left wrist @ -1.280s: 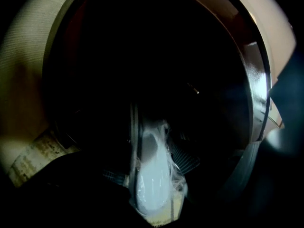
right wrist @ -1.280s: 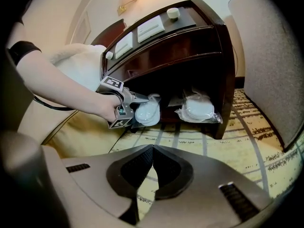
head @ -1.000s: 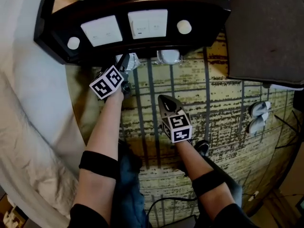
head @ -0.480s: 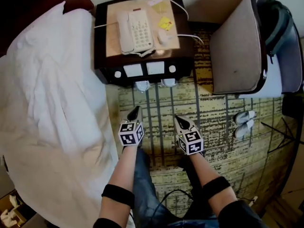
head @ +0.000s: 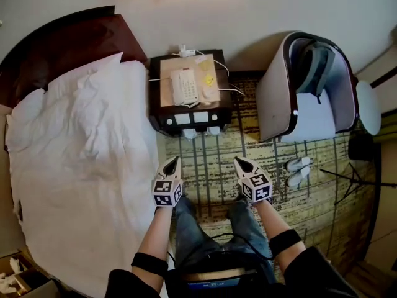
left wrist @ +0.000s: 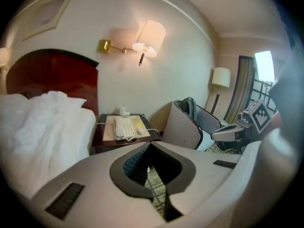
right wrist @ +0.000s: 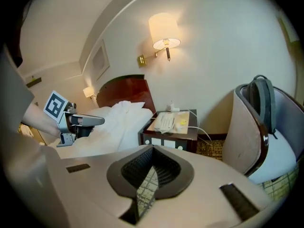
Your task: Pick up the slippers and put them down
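1. As nothing is carried, the left gripper [head: 172, 164] is held high over the carpet [head: 209, 166] beside the bed [head: 80, 154]. Its fingers have just been closing and are pressed together, empty.
2. The slippers [head: 190, 133] are seen on the carpet against the nightstand's [head: 155, 92] front edge, probably tucked there clear of walking feet.
3. The right gripper's [head: 242, 164] fingers are likewise closed on nothing.
4. An armchair [head: 279, 104] and another white pair [head: 298, 169] are found rightward, and nothing is obstructed by them.
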Tool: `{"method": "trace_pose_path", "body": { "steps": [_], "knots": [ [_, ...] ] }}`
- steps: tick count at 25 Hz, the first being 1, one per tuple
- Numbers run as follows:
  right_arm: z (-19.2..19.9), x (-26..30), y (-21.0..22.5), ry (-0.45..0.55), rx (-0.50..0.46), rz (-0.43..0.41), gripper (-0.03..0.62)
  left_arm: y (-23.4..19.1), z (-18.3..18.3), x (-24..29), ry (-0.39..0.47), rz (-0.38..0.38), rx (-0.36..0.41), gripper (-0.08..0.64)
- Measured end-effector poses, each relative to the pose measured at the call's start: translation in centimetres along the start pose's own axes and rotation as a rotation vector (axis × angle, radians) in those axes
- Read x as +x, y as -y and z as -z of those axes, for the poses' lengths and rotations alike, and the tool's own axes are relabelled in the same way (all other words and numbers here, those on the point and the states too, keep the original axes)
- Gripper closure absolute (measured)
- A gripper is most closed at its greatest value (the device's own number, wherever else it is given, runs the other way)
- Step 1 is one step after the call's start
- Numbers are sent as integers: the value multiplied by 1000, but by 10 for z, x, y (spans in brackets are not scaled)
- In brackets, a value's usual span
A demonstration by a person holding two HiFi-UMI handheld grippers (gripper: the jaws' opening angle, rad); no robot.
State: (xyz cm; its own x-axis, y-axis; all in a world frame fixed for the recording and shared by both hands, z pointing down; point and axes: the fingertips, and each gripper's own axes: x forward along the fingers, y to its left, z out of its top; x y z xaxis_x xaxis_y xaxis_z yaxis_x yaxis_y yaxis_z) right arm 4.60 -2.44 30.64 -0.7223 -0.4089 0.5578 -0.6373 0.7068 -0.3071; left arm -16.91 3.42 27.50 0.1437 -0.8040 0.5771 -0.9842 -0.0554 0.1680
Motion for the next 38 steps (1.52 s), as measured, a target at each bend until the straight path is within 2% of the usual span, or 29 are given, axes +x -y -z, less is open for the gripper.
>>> {"method": "trace_pose_path", "body": {
  "steps": [3, 6, 11, 13, 19, 38],
  "knots": [
    [-42, -40, 2, 55, -14, 25, 592, 1, -39, -37, 54, -18, 31, 560],
    [-64, -76, 4, 71, -31, 58, 592, 9, -63, -71, 77, -16, 31, 560],
    [-96, -105, 2, 115, -88, 84, 592, 14, -93, -92, 143, -12, 65, 560],
    [-98, -110, -4, 116, -110, 83, 592, 16, -96, -100, 155, -10, 69, 560],
    [-108, -118, -5, 140, -79, 105, 592, 23, -96, -107, 149, 10, 72, 560],
    [-100, -117, -16, 102, -98, 85, 592, 38, -88, -102, 112, 58, 86, 560]
  ]
}}
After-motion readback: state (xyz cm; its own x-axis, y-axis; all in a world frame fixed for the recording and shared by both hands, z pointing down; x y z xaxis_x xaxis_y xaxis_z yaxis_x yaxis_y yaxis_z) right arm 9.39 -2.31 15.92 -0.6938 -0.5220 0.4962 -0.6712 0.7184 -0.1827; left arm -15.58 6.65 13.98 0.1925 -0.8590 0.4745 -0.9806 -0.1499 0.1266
